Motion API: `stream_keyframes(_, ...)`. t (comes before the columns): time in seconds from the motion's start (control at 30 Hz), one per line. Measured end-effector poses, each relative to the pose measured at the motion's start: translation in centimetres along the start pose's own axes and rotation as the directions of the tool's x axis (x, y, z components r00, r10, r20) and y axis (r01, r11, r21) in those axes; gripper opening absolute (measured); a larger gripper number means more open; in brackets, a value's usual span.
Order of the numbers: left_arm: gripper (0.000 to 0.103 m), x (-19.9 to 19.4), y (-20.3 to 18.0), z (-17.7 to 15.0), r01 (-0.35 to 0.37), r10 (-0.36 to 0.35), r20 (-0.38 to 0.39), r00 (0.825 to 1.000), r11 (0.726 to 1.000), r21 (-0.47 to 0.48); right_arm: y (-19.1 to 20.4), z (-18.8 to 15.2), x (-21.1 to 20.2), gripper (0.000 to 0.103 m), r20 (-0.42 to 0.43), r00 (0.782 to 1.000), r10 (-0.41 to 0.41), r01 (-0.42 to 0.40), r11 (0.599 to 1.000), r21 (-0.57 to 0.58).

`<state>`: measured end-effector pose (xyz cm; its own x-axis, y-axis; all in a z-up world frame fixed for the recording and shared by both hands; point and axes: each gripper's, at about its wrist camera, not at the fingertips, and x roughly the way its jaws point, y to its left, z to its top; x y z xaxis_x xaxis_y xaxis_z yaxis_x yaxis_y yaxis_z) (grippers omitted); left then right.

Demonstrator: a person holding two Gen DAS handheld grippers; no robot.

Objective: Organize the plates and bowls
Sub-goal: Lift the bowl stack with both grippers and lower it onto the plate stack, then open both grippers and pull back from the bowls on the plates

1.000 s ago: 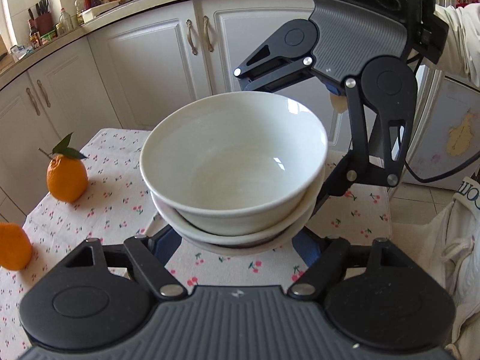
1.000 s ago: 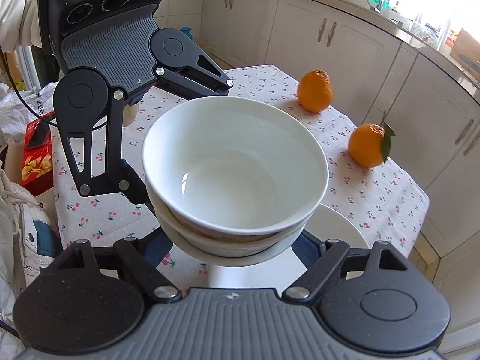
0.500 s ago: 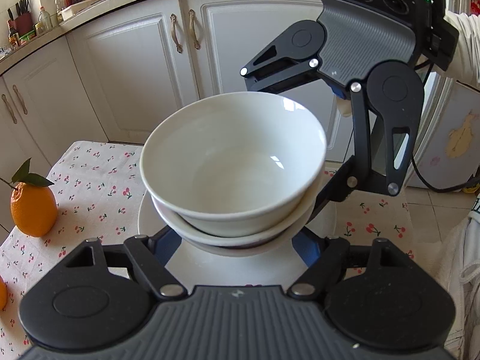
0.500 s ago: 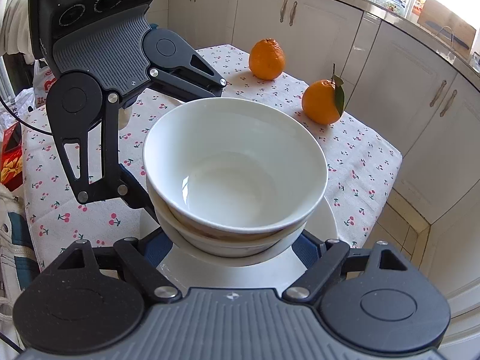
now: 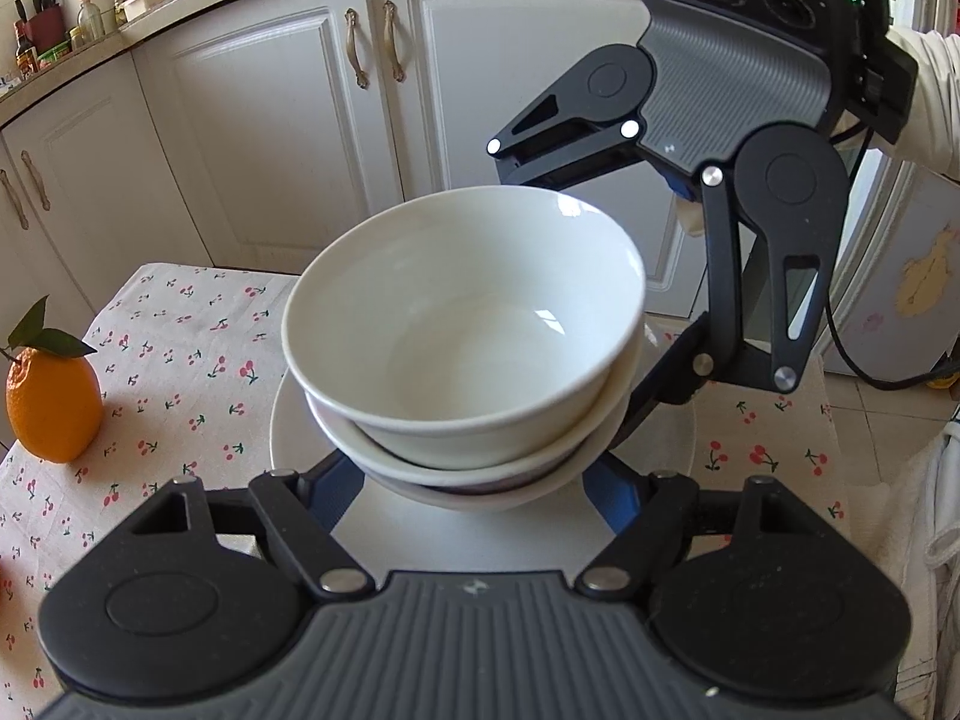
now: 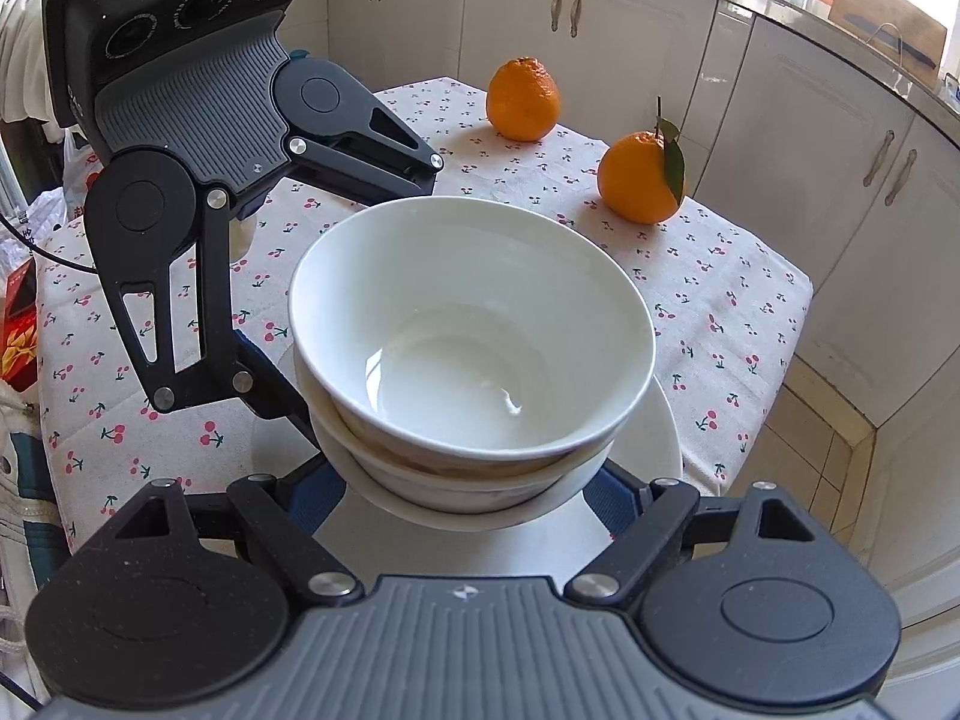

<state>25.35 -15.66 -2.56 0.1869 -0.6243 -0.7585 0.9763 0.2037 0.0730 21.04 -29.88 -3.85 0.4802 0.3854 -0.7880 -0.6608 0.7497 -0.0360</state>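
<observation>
A stack of nested white bowls (image 5: pixel 468 324) hangs between my two grippers, which face each other. My left gripper (image 5: pixel 474 489) is shut on the lowest bowl from the near side, its blue fingers (image 5: pixel 336 492) tucked under the rim. My right gripper (image 6: pixel 474 495) grips the same stack (image 6: pixel 474 336) from the opposite side. Directly beneath lies a white plate (image 5: pixel 297 438), also visible in the right wrist view (image 6: pixel 657 438). I cannot tell whether the stack touches the plate. The fingertips are hidden under the bowls.
The table wears a cherry-print cloth (image 6: pixel 720 300). Two oranges (image 6: pixel 522 99) (image 6: pixel 642 177) sit toward its far side; one orange (image 5: pixel 51 408) shows at the left wrist view's left. White cabinets (image 5: pixel 252 120) surround the table. A person's sleeve (image 5: pixel 924 90) is behind the right gripper.
Both grippers carried the bowl stack sideways across the table and lowered it; the white plate has come into view beneath it. The grip on the stack is unchanged.
</observation>
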Motion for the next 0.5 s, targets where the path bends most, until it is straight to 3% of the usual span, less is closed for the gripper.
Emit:
stream_keyframes(0.23,0.08,-0.1,-0.1,-0.1,-0.021,0.021,0.009,1.0,1.0,0.002,-0.4,-0.2,-0.1,0.092,0.012,1.0,-0.002,0.002,0.999,0.033)
stream_keyframes(0.33,0.091,-0.6,-0.4,-0.2,-0.035,0.035,0.023,0.999,0.999,-0.01,0.0,-0.3,-0.3,0.101,0.028,1.0,-0.008,0.007,1.0,0.029)
stream_keyframes(0.5,0.093,-2.2,-1.5,-0.9,-0.102,0.103,0.042,0.994,0.994,-0.032,0.7,-0.5,-1.2,0.102,0.042,0.998,-0.041,0.039,0.997,0.063)
